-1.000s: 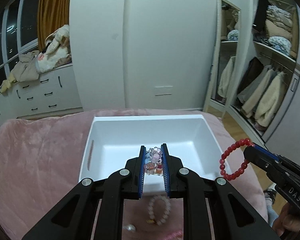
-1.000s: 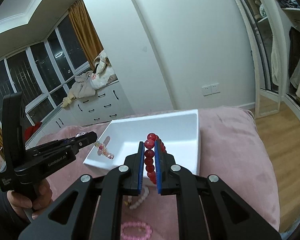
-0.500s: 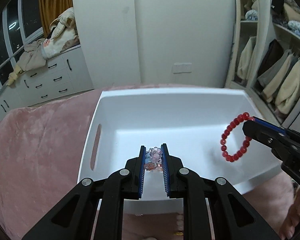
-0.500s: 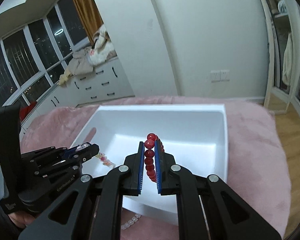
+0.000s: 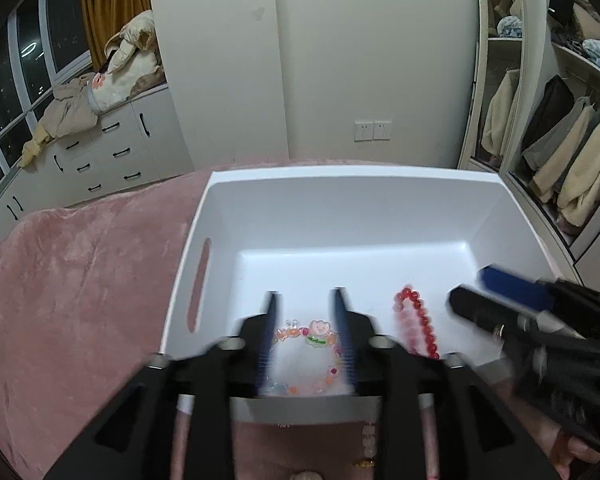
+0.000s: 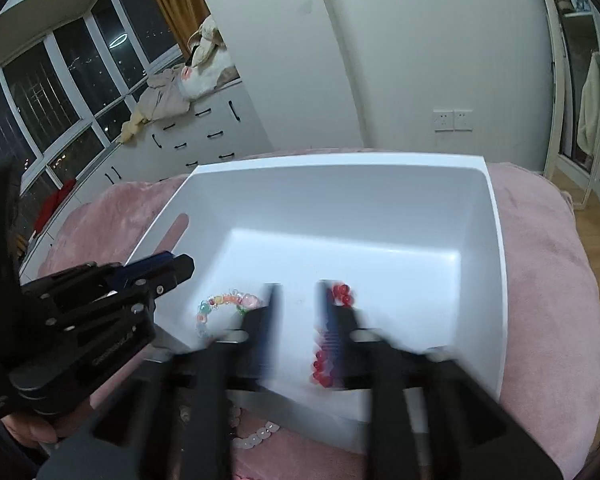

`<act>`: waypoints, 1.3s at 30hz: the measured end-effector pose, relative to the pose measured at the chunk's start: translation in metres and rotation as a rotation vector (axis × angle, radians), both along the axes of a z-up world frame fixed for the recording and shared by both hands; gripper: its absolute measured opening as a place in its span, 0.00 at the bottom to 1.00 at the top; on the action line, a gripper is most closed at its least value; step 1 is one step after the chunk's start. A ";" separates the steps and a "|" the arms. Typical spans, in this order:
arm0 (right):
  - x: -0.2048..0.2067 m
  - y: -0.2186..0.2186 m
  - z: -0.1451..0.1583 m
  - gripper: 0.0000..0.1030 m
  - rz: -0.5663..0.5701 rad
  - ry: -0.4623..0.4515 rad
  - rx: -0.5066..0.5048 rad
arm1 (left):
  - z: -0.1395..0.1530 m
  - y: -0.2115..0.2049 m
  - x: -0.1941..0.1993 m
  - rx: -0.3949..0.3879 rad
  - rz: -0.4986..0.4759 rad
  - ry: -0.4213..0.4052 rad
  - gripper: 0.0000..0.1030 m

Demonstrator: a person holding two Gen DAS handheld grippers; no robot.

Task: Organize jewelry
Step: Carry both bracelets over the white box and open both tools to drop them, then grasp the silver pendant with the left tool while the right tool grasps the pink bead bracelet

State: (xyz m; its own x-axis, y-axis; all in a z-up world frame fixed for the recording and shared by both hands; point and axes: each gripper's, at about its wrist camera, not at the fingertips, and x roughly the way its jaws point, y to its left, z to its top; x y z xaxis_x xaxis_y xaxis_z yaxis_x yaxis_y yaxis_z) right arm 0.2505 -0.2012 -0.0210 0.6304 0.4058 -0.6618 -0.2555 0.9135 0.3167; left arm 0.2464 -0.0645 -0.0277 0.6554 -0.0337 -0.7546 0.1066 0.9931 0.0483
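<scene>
Both tools are built of matte black plastic. The left gripper is fitted with blue ribbed pads and silver screws. On the right gripper the same blue pads are seen. White lettering, blurred, is printed at lower left, where bare skin is visible.

The white rectangular plastic bin stands on the pink plush blanket. Inside the bin, at its 6 o'clock wall, lies the multicoloured charm bead bracelet, and the red round-bead bracelet lies at 3 o'clock from it. Outside that wall, on the blanket, lies the pale pink bead bracelet.
</scene>
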 end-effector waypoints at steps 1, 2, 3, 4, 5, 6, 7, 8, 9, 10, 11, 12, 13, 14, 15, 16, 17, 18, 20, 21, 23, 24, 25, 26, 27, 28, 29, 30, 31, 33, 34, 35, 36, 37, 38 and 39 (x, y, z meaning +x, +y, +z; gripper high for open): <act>-0.007 -0.002 0.006 0.78 -0.024 -0.045 0.016 | 0.004 0.001 -0.005 -0.004 0.003 -0.013 0.52; -0.010 -0.004 0.007 0.81 -0.032 -0.057 0.024 | 0.007 0.001 -0.008 -0.008 0.001 -0.024 0.57; -0.014 -0.006 0.009 0.84 -0.043 -0.063 0.032 | 0.010 0.003 -0.013 -0.013 -0.002 -0.034 0.61; -0.021 -0.009 0.012 0.86 -0.061 -0.079 0.046 | 0.013 0.006 -0.019 -0.022 -0.004 -0.042 0.69; -0.024 -0.011 0.014 0.89 -0.072 -0.091 0.054 | 0.016 0.009 -0.023 -0.030 -0.005 -0.049 0.76; -0.031 -0.014 0.017 0.94 -0.093 -0.110 0.063 | 0.018 0.012 -0.030 -0.037 -0.005 -0.063 0.79; -0.038 -0.018 0.020 0.96 -0.110 -0.124 0.068 | 0.020 0.014 -0.034 -0.036 -0.005 -0.071 0.83; -0.043 -0.020 0.021 0.95 -0.120 -0.128 0.068 | 0.020 0.016 -0.038 -0.030 -0.002 -0.079 0.88; -0.046 -0.023 0.023 0.95 -0.125 -0.129 0.066 | 0.020 0.018 -0.042 -0.017 0.005 -0.084 0.90; -0.050 -0.025 0.024 0.95 -0.130 -0.130 0.061 | 0.019 0.021 -0.046 -0.011 0.006 -0.086 0.91; -0.057 -0.027 0.023 0.95 -0.135 -0.130 0.049 | 0.016 0.023 -0.050 -0.011 0.006 -0.081 0.91; -0.062 -0.027 0.023 0.95 -0.138 -0.129 0.035 | 0.014 0.025 -0.053 -0.015 0.005 -0.073 0.91; -0.068 -0.026 0.021 0.95 -0.139 -0.129 0.017 | 0.010 0.028 -0.057 -0.019 0.003 -0.063 0.91; -0.072 -0.026 0.020 0.95 -0.140 -0.129 0.005 | 0.006 0.031 -0.062 -0.016 0.008 -0.058 0.91; -0.078 -0.026 0.017 0.95 -0.144 -0.130 -0.008 | 0.004 0.033 -0.065 -0.014 0.012 -0.053 0.91; -0.084 -0.027 0.015 0.95 -0.147 -0.126 -0.012 | -0.001 0.035 -0.069 -0.017 0.014 -0.041 0.91; -0.089 -0.027 0.012 0.95 -0.148 -0.122 -0.010 | -0.007 0.037 -0.073 -0.019 0.018 -0.027 0.91; -0.094 -0.028 0.008 0.95 -0.152 -0.115 -0.007 | -0.010 0.039 -0.078 -0.020 0.020 -0.019 0.91; -0.105 -0.028 0.001 0.95 -0.163 -0.104 -0.004 | -0.018 0.042 -0.090 -0.018 0.016 -0.003 0.91; -0.109 -0.027 -0.002 0.95 -0.166 -0.097 -0.005 | -0.021 0.043 -0.094 -0.016 0.015 0.000 0.91; -0.119 -0.027 -0.009 0.95 -0.169 -0.088 -0.011 | -0.028 0.044 -0.104 -0.018 0.002 0.006 0.91; -0.124 -0.027 -0.013 0.95 -0.168 -0.085 -0.014 | -0.033 0.045 -0.110 -0.019 -0.004 0.013 0.91; -0.128 -0.028 -0.016 0.95 -0.164 -0.082 -0.016 | -0.037 0.045 -0.114 -0.022 -0.009 0.019 0.91; -0.133 -0.028 -0.020 0.95 -0.162 -0.076 -0.022 | -0.041 0.045 -0.119 -0.026 -0.016 0.026 0.91; -0.138 -0.029 -0.023 0.95 -0.162 -0.072 -0.028 | -0.044 0.044 -0.122 -0.025 -0.019 0.030 0.91; -0.143 -0.031 -0.026 0.95 -0.162 -0.066 -0.033 | -0.047 0.043 -0.126 -0.023 -0.024 0.035 0.91; -0.146 -0.031 -0.028 0.95 -0.162 -0.062 -0.035 | -0.051 0.042 -0.130 -0.023 -0.032 0.042 0.91; -0.150 -0.034 -0.031 0.95 -0.164 -0.057 -0.033 | -0.054 0.040 -0.133 -0.024 -0.037 0.048 0.91; -0.153 -0.036 -0.033 0.95 -0.160 -0.052 -0.020 | -0.057 0.039 -0.137 -0.026 -0.046 0.054 0.91; -0.157 -0.039 -0.039 0.95 -0.150 -0.037 0.006 | -0.062 0.034 -0.144 -0.024 -0.073 0.061 0.91; -0.159 -0.041 -0.042 0.95 -0.146 -0.029 0.014 | -0.064 0.032 -0.147 -0.020 -0.087 0.062 0.91; -0.160 -0.041 -0.044 0.95 -0.139 -0.023 0.018 | -0.067 0.030 -0.151 -0.015 -0.107 0.062 0.91; -0.161 -0.041 -0.046 0.92 -0.121 -0.016 0.029 | -0.069 0.027 -0.154 -0.014 -0.120 0.062 0.91; -0.163 -0.041 -0.049 0.88 -0.102 -0.010 0.047 | -0.072 0.025 -0.157 -0.011 -0.137 0.061 0.91; -0.164 -0.040 -0.051 0.81 -0.088 -0.001 0.058 | -0.075 0.022 -0.160 0.000 -0.153 0.060 0.91; -0.165 -0.039 -0.054 0.68 -0.077 0.010 0.056 | -0.076 0.021 -0.161 0.004 -0.160 0.060 0.91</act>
